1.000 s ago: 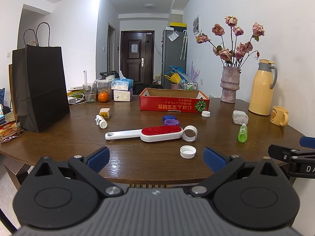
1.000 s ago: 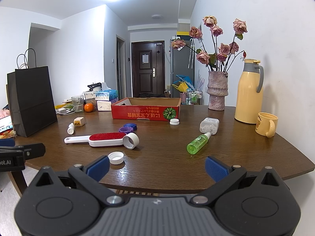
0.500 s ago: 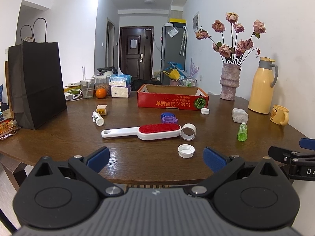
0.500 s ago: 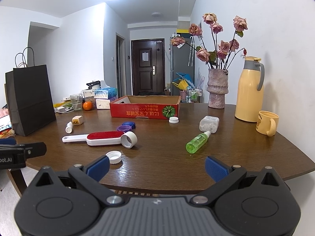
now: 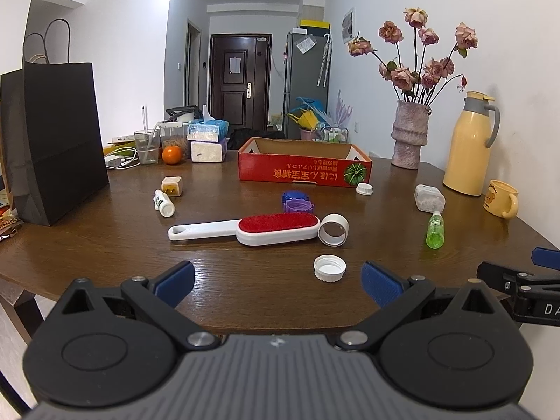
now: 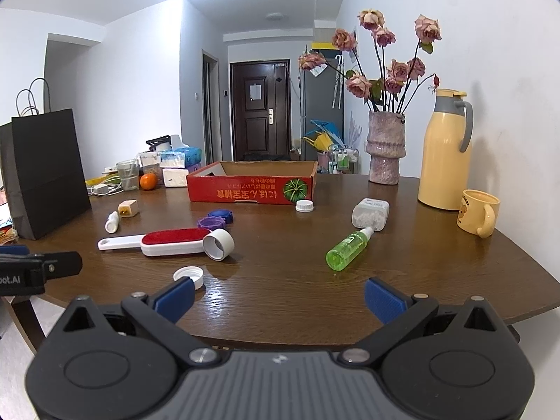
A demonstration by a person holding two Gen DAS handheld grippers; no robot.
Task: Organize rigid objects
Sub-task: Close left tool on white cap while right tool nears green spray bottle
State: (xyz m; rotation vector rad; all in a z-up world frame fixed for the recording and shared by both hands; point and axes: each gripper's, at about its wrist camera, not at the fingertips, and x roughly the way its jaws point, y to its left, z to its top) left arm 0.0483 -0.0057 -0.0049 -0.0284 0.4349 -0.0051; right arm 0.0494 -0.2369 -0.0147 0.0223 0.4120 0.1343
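A red cardboard box (image 5: 304, 171) (image 6: 252, 187) stands open at the back of the brown table. Loose items lie in front of it: a white lint brush with a red pad (image 5: 260, 229) (image 6: 164, 241), a white ring cap (image 5: 334, 230) (image 6: 217, 244), a flat white lid (image 5: 329, 268) (image 6: 189, 276), blue and purple lids (image 5: 296, 201) (image 6: 214, 219), a green spray bottle (image 5: 435, 229) (image 6: 348, 250), a clear white jar (image 5: 428, 198) (image 6: 371, 213). My left gripper (image 5: 278, 281) and right gripper (image 6: 278, 295) are both open and empty, over the near table edge.
A black paper bag (image 5: 52, 140) stands at the left. A vase of dried roses (image 5: 409, 136), a yellow thermos (image 5: 469, 147) and a yellow mug (image 5: 502, 198) stand at the right. A small white bottle (image 5: 163, 203), a small yellow-topped box (image 5: 171, 186), an orange (image 5: 172, 155) and tissue packs sit at the back left.
Both grippers have moved forward, slightly closer to the table; the objects look larger. Nothing on the table has moved.
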